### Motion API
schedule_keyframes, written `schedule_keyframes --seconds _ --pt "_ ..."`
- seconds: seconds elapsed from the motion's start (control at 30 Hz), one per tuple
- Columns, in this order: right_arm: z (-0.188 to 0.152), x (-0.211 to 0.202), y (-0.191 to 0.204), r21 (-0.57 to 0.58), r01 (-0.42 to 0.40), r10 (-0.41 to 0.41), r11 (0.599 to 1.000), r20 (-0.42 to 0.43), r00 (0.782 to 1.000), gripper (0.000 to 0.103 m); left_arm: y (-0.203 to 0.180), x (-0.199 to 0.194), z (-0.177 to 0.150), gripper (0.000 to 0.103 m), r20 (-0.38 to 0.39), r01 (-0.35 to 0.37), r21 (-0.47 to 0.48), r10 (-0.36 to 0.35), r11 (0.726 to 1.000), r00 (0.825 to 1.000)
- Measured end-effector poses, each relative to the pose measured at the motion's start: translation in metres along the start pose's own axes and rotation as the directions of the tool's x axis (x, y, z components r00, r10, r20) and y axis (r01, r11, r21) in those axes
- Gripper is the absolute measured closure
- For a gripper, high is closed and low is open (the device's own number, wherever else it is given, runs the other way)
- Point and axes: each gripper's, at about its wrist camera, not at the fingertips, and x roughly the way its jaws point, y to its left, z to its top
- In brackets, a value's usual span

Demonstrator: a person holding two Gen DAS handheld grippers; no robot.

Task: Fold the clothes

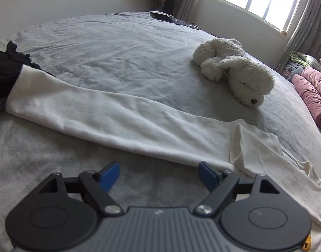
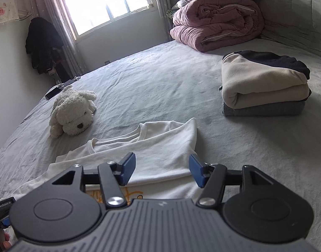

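Observation:
A white long-sleeved shirt (image 1: 122, 117) lies folded lengthwise across the grey bed (image 1: 110, 48), one sleeve (image 1: 255, 147) draped at its right end. My left gripper (image 1: 159, 173) hovers just in front of the shirt's near edge, jaws wide open, nothing between the blue pads. In the right wrist view the same shirt (image 2: 160, 147) shows its collar and a folded-over side, with an orange print peeking out below. My right gripper (image 2: 162, 170) stands open above that fold, and its pads do not press the cloth.
A white plush dog (image 1: 234, 71) (image 2: 73, 113) lies on the bed beyond the shirt. A stack of folded clothes (image 2: 263, 86) sits at the right, a rolled pink quilt (image 2: 217, 19) behind it. Black clothing (image 1: 5, 71) lies at the left. A phone (image 2: 53, 93) rests near the far edge.

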Motion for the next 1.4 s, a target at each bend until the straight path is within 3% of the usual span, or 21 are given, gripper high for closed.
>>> schedule_keyframes --seconds 0.3,0.47,0.7,0.77,0.83,0.87,0.9,1.0,1.23,1.4 --pt "-0.005 -0.001 0.017 -0.012 -0.027 0.027 1.0 -0.014 1.0 0.038 0.034 0.001 0.009 0.017 0.005 -0.09 -0.122 0.091 0.988 0.996" --pt "-0.009 0.005 0.023 -0.025 -0.032 0.031 0.999 -0.028 0.999 0.037 0.055 0.006 0.013 0.019 0.086 -0.161 -0.214 0.183 0.964 0.979" --pt "-0.014 0.017 0.029 -0.042 -0.029 0.027 0.999 -0.054 0.998 0.037 0.073 0.015 0.018 0.035 0.176 -0.203 -0.344 0.275 0.917 0.945" --pt "-0.015 0.021 0.03 -0.046 -0.029 0.026 0.999 -0.063 0.998 0.037 0.077 0.015 0.018 0.042 0.191 -0.212 -0.38 0.3 0.9 0.935" --pt "-0.017 0.023 0.032 -0.049 -0.03 0.027 0.998 -0.068 0.997 0.037 0.081 0.015 0.018 0.058 0.2 -0.218 -0.42 0.324 0.881 0.925" --pt "-0.017 0.024 0.032 -0.05 -0.03 0.027 0.998 -0.071 0.997 0.037 0.083 0.015 0.018 0.066 0.203 -0.215 -0.432 0.327 0.876 0.923" --pt "-0.017 0.025 0.032 -0.051 -0.03 0.027 0.998 -0.073 0.997 0.037 0.086 0.015 0.019 0.081 0.207 -0.209 -0.439 0.325 0.874 0.923" --pt "-0.017 0.026 0.033 -0.052 -0.031 0.027 0.998 -0.075 0.997 0.037 0.092 0.014 0.021 0.095 0.219 -0.187 -0.458 0.314 0.869 0.924" --pt "-0.016 0.029 0.033 -0.053 -0.035 0.031 0.998 -0.078 0.996 0.037 0.092 0.004 0.023 0.097 0.249 -0.131 -0.495 0.285 0.859 0.926" --pt "-0.017 0.03 0.036 -0.056 -0.043 0.039 0.997 -0.081 0.996 0.037 0.089 -0.011 0.028 0.097 0.289 -0.054 -0.513 0.232 0.857 0.929"
